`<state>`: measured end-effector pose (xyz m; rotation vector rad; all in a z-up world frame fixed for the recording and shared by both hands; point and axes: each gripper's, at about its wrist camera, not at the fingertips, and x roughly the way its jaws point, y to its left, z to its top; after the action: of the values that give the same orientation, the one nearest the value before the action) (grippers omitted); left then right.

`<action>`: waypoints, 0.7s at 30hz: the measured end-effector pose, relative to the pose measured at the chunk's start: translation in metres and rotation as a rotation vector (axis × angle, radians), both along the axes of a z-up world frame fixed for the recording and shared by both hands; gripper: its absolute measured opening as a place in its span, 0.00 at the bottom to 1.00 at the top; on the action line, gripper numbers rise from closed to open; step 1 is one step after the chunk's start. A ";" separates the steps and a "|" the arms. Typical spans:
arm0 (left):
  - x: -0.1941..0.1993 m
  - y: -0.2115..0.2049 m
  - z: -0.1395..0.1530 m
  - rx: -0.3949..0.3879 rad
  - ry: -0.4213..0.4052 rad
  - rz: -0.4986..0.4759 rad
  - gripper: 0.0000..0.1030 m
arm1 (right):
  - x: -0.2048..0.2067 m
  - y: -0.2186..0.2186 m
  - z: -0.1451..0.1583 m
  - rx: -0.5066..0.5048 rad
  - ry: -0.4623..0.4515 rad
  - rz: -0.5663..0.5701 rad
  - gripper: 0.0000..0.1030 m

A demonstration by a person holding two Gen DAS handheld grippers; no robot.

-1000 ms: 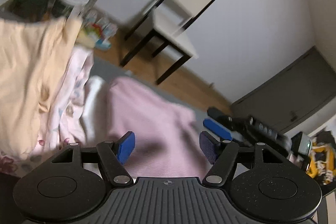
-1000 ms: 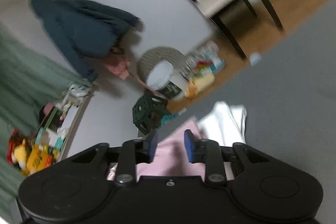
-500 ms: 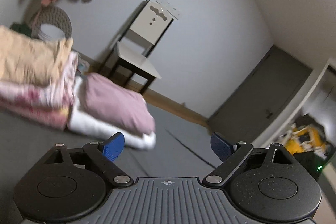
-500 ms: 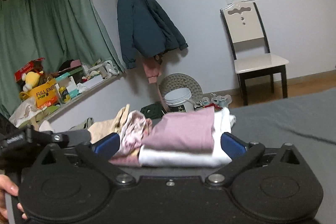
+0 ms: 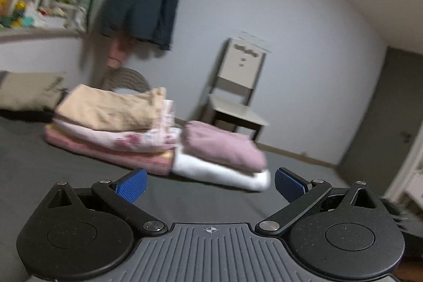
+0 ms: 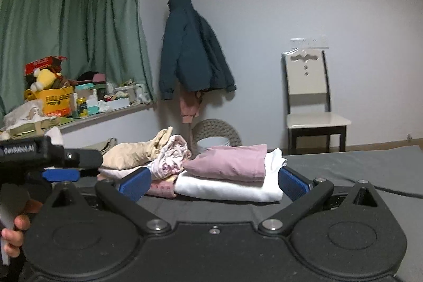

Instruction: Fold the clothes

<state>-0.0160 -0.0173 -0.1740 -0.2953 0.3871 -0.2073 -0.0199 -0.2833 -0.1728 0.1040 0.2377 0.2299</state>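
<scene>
Left gripper (image 5: 210,185): fingers spread apart, nothing held.
Right gripper (image 6: 212,183): fingers apart, empty.
Pink garment (image 6: 230,159): laid folded on the white garment (image 6: 232,188), right of the taller stack (image 5: 111,128), keeping piles separate.
Surface: grey mattress (image 6: 357,171).

A dark grey bed surface (image 6: 357,165) stretches out ahead of me. Two stacks of folded clothes rest directly on it, touching side by side at my twelve o'clock. The white garment (image 6: 227,188) lies at the bottom of the right stack, and a pink floral piece (image 6: 161,188) sits under the left one. A dark cable (image 6: 391,190) trails across at two o'clock.
</scene>
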 end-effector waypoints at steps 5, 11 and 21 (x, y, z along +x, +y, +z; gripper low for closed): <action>0.015 -0.009 -0.008 0.104 0.035 0.025 1.00 | -0.002 0.014 -0.013 -0.092 -0.002 -0.072 1.00; 0.028 -0.017 -0.018 0.187 0.085 0.073 1.00 | 0.007 0.031 -0.025 -0.192 0.042 -0.108 1.00; 0.037 -0.036 -0.023 0.302 0.144 0.085 1.00 | 0.000 0.047 -0.038 -0.301 0.042 -0.235 1.00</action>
<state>0.0212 -0.0531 -0.1965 -0.0287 0.5404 -0.0428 -0.0198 -0.2363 -0.2103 -0.1618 0.2966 -0.0428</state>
